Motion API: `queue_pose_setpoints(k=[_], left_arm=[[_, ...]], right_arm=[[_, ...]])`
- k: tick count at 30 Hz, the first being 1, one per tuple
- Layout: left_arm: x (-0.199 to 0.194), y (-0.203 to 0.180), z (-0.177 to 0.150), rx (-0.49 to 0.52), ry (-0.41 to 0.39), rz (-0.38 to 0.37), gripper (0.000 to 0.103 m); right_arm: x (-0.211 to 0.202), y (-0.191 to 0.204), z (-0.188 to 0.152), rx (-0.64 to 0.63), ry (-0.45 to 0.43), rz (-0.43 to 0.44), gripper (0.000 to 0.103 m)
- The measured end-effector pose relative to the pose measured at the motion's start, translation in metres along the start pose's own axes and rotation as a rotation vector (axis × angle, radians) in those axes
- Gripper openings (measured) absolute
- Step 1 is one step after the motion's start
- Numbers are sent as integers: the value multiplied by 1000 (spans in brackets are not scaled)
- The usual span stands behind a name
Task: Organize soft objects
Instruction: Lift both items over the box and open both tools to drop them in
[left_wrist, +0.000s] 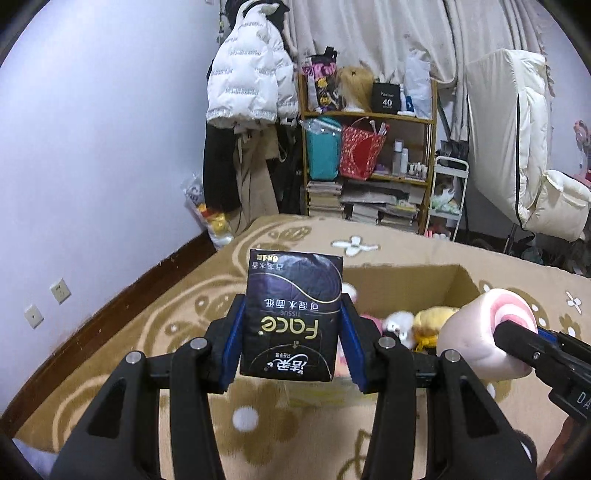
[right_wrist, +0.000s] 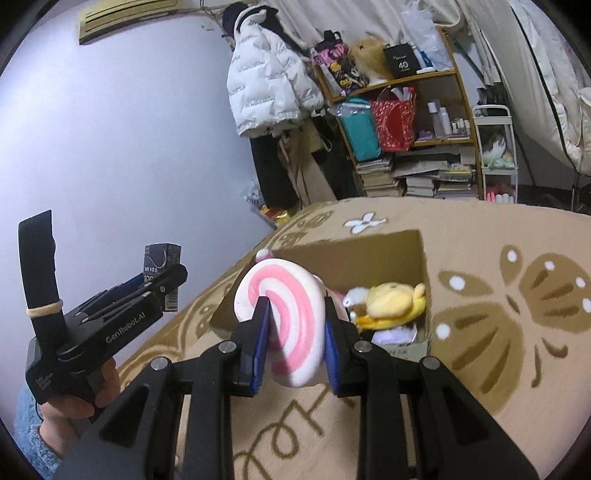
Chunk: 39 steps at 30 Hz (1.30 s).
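While left tongs (left_wrist: 291, 328) clench tissue pack (left_wrist: 291, 314) upright, long axis vertical, print upside down, right tongs (right_wrist: 295, 339) clench pink swirl plush (right_wrist: 291, 317) on edge, both above cardboard box (right_wrist: 373, 251).

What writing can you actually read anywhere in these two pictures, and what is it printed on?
"Face" and "TISSUE": upside down on the dark tissue pack.
"GenRobot.AI": side of the left gripper.
"40": black box on the shelf.
"DA": cut off, on the right gripper.
Chinese characters on the tissue pack, jacket lettering and book spines: too small or blurred.
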<state>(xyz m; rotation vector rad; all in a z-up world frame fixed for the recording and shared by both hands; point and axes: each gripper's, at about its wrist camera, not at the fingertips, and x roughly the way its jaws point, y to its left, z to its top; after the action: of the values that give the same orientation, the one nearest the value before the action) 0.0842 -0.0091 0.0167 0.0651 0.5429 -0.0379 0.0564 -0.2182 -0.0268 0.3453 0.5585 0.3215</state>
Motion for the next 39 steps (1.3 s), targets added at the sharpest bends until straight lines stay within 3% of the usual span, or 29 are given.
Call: queue_pose_setpoints(k=[8, 27, 39], left_arm=[[12, -3, 19, 21, -40, -8, 46], [58, -8, 11, -20, 51, -68, 47], [65, -12, 0, -32, 106, -88, 47]], right_arm=[[8, -15, 11, 17, -26, -36, 29], [46, -33, 6, 48, 51, -66, 39], [46, -30, 3, 49, 58, -77, 43]])
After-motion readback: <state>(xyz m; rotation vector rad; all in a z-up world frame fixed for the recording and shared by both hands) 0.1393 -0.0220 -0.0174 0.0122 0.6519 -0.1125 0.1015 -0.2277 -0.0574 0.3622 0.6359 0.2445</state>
